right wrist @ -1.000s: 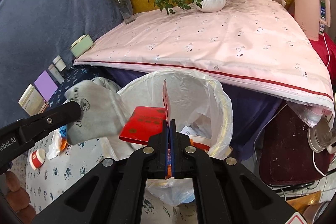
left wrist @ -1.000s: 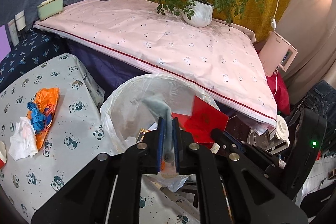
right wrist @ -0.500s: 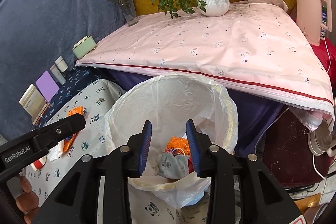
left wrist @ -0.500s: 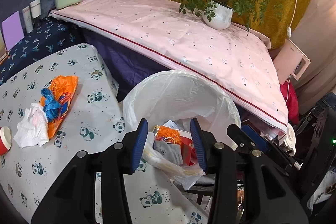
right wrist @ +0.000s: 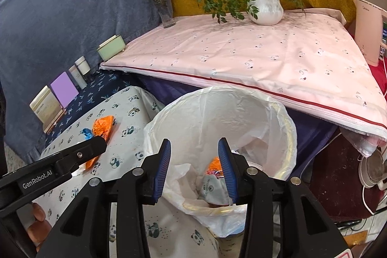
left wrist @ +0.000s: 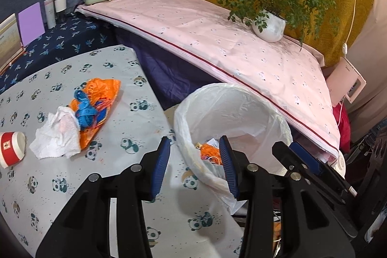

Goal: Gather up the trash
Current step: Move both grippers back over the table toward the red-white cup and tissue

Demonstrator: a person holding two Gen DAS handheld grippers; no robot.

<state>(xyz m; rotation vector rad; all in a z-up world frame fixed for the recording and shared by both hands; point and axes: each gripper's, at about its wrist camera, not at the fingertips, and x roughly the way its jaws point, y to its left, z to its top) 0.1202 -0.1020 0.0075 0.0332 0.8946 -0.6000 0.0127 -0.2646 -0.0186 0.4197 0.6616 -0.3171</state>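
Lined bin (right wrist: 266,113) beside surface (left wrist: 108,175), some trash inside. Orange wrapper (left wrist: 101,98), white tissue (left wrist: 56,137), red cup (left wrist: 11,149) remain on surface. Left gripper (left wrist: 194,166), right gripper (right wrist: 194,167) both spread, empty. Risk: thin tissue slips from pinch, falls outside bin.

Red-and-white cup (left wrist: 11,149): left frame edge cutting it off. Bin (right wrist: 287,137) contents: blue fingers (right wrist: 226,173) partly hiding what is probably a mask (right wrist: 212,190).

Thin glossy plastic bin liner (right wrist: 217,113) (crinkled), matt cotton tablecloth (left wrist: 116,175)
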